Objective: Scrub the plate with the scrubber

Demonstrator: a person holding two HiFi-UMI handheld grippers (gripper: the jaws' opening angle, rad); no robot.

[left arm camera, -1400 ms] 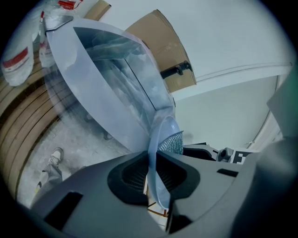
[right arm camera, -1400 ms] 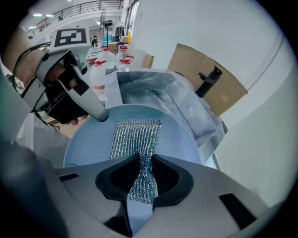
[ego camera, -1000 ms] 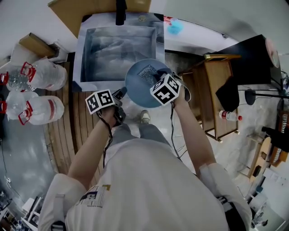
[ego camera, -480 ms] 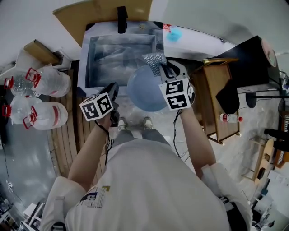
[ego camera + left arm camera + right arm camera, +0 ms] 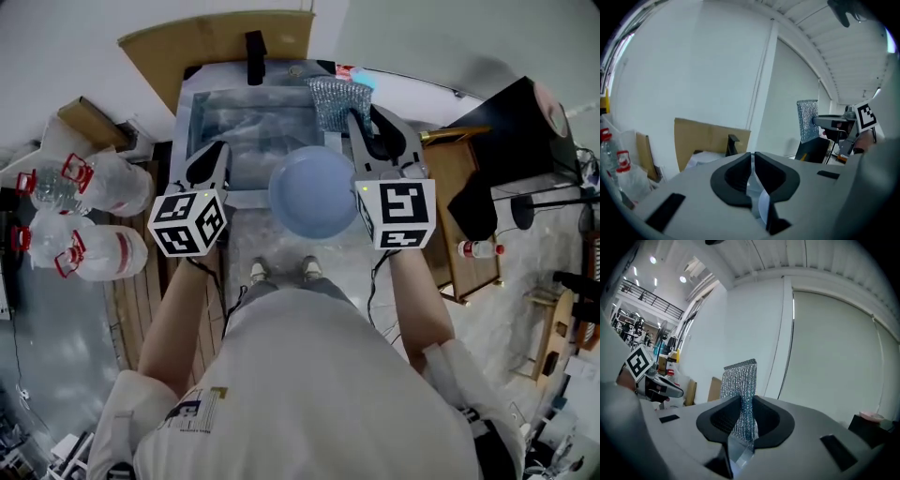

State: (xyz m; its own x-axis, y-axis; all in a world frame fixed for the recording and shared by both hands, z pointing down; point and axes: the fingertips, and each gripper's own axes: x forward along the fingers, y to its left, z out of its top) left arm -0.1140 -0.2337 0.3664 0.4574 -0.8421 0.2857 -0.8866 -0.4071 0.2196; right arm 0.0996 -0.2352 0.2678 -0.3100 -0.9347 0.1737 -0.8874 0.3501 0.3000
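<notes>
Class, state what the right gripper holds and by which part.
The scrubber, pinched by one end between the right gripper's jaws.

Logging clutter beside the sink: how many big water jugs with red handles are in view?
2, both left of the sink: one jug farther from the person, the other just nearer. More could be hidden beyond the frame edge.

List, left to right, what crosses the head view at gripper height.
Water bottles → left gripper, jaws closing with nothing between them → plate → right gripper holding the scrubber → wooden cabinet.
</notes>
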